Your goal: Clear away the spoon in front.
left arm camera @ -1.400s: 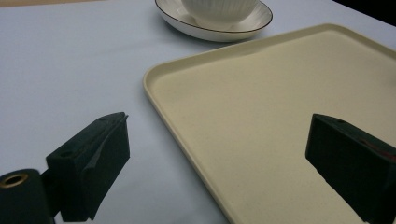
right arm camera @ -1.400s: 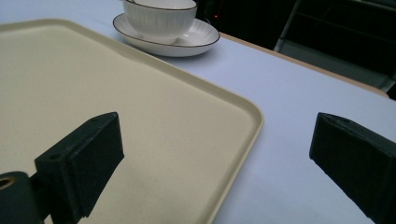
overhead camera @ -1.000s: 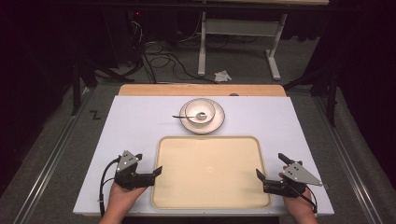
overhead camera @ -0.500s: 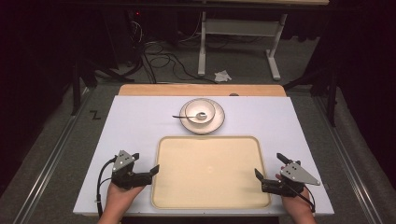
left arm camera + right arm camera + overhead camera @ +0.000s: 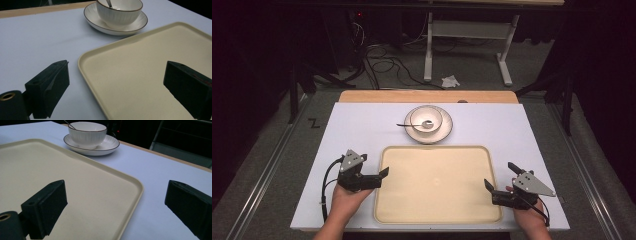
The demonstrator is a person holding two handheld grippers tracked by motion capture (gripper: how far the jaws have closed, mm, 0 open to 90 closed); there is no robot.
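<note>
Both grippers, left and right, gape wide astride opposite rims of the flat beige plastic tray (lying mid-table); gripping and lifting remain undone.

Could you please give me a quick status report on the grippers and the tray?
Left gripper open, straddling the tray left rim. Right gripper open at its right rim. Tray bare, flat on table. Bowl with spoon on saucer beyond it, apart; nothing in the way.
</note>
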